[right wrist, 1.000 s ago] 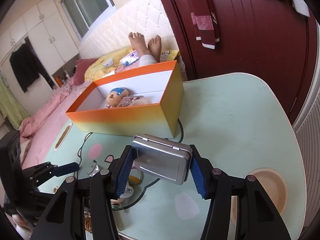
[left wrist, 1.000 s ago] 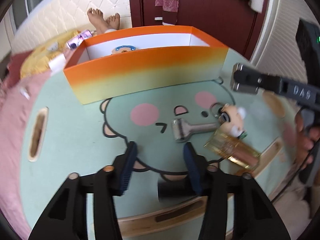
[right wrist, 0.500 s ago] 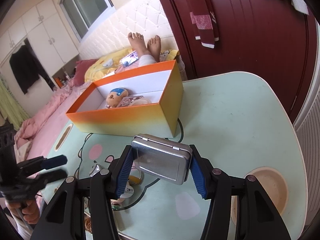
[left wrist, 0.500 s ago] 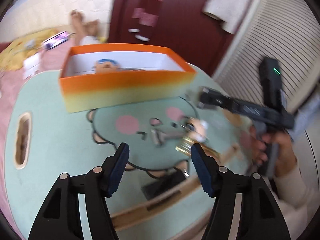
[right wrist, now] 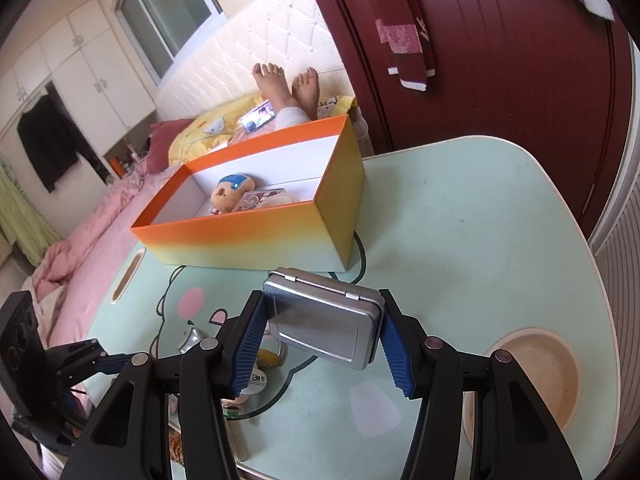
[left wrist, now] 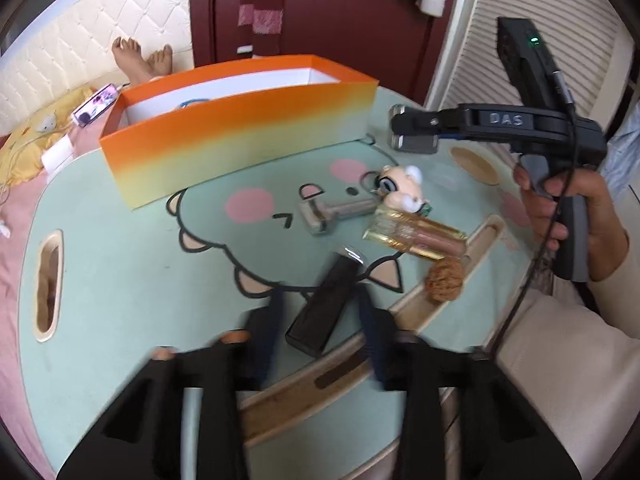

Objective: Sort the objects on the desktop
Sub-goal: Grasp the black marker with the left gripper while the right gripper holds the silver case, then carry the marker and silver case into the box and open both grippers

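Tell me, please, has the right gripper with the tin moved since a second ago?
No. The right gripper holds the tin at the same spot before the orange box corner.

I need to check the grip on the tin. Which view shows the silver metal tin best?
Right wrist view: the silver metal tin fills the centre, clamped between the right tongs. Left wrist view shows only its end, partly hidden.
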Demonstrator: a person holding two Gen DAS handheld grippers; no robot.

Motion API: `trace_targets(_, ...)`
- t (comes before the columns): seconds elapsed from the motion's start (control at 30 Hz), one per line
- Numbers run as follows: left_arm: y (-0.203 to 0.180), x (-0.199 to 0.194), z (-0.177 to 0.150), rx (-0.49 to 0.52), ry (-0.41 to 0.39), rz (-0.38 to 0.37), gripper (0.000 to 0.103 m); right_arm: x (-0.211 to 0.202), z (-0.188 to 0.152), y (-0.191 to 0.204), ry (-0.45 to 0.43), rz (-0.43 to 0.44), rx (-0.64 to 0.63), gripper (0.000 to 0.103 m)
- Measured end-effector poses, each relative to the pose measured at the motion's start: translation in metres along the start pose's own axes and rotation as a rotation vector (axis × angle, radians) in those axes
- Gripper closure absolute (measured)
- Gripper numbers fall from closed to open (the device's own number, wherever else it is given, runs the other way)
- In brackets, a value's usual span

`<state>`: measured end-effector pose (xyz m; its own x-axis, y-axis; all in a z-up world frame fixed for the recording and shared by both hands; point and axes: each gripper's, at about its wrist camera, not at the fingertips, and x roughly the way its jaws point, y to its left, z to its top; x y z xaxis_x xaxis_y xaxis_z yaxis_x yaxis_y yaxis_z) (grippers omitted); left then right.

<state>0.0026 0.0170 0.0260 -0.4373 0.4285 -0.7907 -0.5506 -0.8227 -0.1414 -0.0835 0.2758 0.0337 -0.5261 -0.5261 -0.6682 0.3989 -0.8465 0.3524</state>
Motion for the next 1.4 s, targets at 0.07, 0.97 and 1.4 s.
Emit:
trace_targets(0.07, 0.007, -0.001, -0.001, -0.042, -0.001, -0.033, 0.083, -0.001, 0.000, 0.001, -0.003, 0.000, -0.001, 0.049)
trace_targets(0.97, 0.073, 0.023, 0.134, -0.291, -0.151, 0.173, 0.083, 0.051, 0.094, 0.061, -0.002, -0.028, -0.123, 0.049)
trace_targets(1.4, 0.078, -0.009, 0.113, -0.366, -0.271, 0.182, 0.026, 0.051, 0.083, 0.049, -0.002, -0.010, -0.077, 0.046)
